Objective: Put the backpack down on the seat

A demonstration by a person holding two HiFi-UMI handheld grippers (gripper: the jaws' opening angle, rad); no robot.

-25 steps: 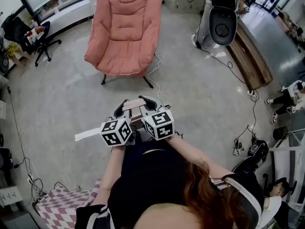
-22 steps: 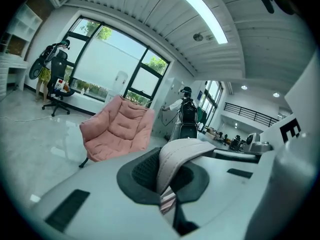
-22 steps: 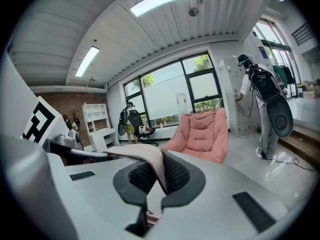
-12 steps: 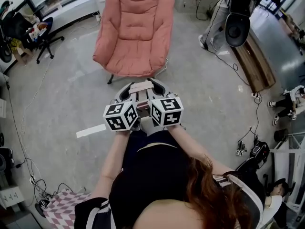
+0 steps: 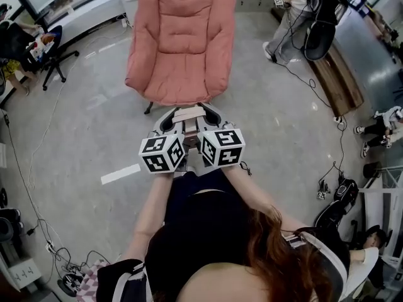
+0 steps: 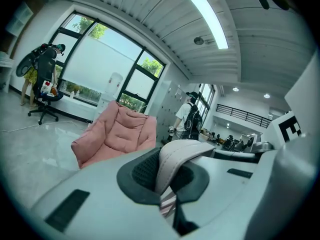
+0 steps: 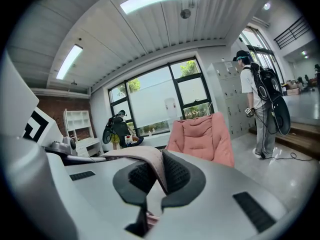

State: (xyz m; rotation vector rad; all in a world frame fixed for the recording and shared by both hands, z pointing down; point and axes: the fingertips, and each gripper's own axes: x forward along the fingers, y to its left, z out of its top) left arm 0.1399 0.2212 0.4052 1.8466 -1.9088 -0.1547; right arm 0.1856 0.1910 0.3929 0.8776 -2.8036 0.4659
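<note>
A pale pink strap [image 5: 189, 114] runs across both grippers, which I hold side by side in front of me. My left gripper [image 5: 167, 123] is shut on the strap [image 6: 176, 159], which loops over its dark pads. My right gripper [image 5: 212, 117] is shut on the same strap [image 7: 145, 160]. The rest of the backpack hangs below the grippers and is mostly hidden by the marker cubes. The seat, a pink padded armchair [image 5: 179, 43], stands just ahead of the grippers, with its front edge close to the jaw tips. The armchair [image 6: 117, 134] shows in the left gripper view, and the armchair [image 7: 202, 136] in the right gripper view.
A person [image 5: 302, 11] wearing a backpack stands to the chair's right, near a wooden platform [image 5: 337, 74]. An office chair [image 5: 50, 49] stands at the far left. Cables [image 5: 324, 187] trail on the floor at right. A white strip [image 5: 121, 173] lies on the floor at left.
Both grippers, still shut on the strap, have moved forward together. The pink armchair is now much nearer to them.
</note>
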